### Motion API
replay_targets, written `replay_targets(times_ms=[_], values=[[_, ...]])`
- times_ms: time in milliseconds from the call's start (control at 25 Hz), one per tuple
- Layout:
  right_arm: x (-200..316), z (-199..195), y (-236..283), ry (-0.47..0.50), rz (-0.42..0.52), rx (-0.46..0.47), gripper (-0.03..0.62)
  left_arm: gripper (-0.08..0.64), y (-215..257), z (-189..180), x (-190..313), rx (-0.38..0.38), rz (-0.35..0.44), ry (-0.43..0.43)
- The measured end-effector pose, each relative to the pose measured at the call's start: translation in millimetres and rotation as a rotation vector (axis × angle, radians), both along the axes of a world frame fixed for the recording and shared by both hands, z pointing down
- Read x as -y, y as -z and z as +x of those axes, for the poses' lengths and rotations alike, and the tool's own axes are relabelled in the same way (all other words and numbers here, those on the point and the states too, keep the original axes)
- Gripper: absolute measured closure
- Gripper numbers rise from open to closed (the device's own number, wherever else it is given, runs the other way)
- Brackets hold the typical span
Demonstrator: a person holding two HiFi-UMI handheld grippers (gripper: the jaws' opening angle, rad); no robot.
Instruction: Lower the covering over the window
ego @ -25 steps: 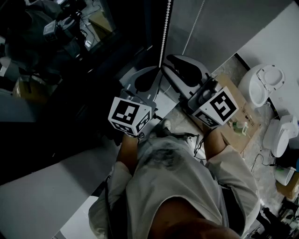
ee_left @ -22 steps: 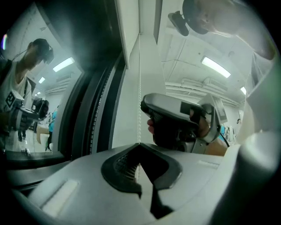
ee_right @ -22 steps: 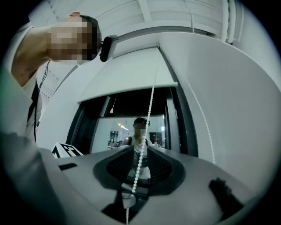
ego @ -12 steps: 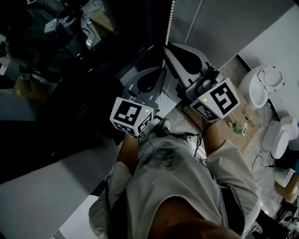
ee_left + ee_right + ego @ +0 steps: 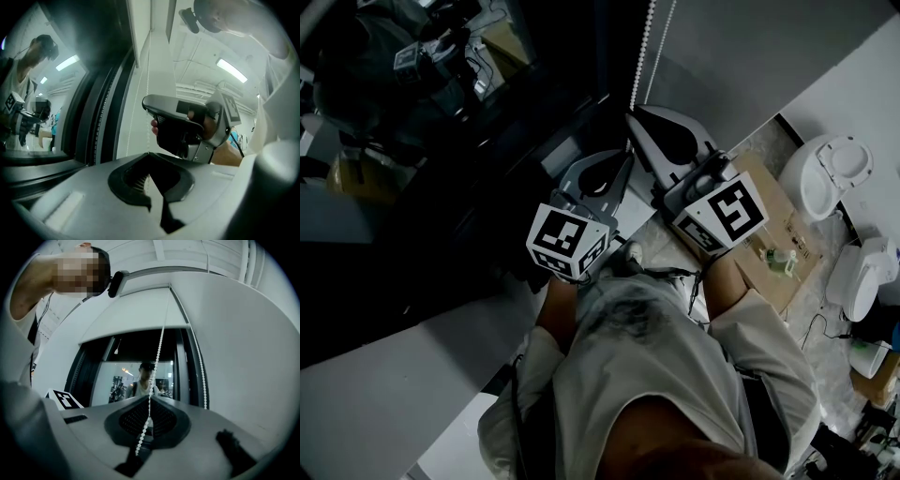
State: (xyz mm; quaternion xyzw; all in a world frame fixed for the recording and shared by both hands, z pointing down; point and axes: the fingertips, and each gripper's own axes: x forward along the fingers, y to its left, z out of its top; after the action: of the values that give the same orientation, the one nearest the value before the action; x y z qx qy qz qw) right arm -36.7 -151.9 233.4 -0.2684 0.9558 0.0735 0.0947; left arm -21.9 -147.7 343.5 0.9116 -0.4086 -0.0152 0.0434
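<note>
Right gripper (image 5: 149, 420) pinches the bead chain (image 5: 161, 345); its lower end is hidden.

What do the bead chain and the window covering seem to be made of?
Bead chain: probably plastic, white and smooth; small, even round beads in a row. Coated metal cannot be excluded.
Window covering: looks like matt, pale fabric or vinyl sheet; smooth and flat, no slats, straight bottom edge. No weave can be seen.
</note>
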Motion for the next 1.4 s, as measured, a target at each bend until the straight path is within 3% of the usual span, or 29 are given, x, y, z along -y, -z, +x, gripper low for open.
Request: replay_targets(times_ms=[840, 1160, 1400], values=[[-2.5, 0.4, -93.1, -0.026, -0.134, -0.129, 0.571, 0.552, -89.0, 0.5, -8.9, 0.03, -0.15, -0.018], [-2.9, 0.8, -101.7, -0.028, -0.151, -0.134, 0.571, 0.549, -94.9, -3.6, -11.6, 0.043, -0.159, -0.011], [-3.1, 3.6, -99.9, -0.033, -0.146, -0.131, 0.571, 0.531, -72.2, -11.6, -18.5, 0.029, -0.132, -0.003]])
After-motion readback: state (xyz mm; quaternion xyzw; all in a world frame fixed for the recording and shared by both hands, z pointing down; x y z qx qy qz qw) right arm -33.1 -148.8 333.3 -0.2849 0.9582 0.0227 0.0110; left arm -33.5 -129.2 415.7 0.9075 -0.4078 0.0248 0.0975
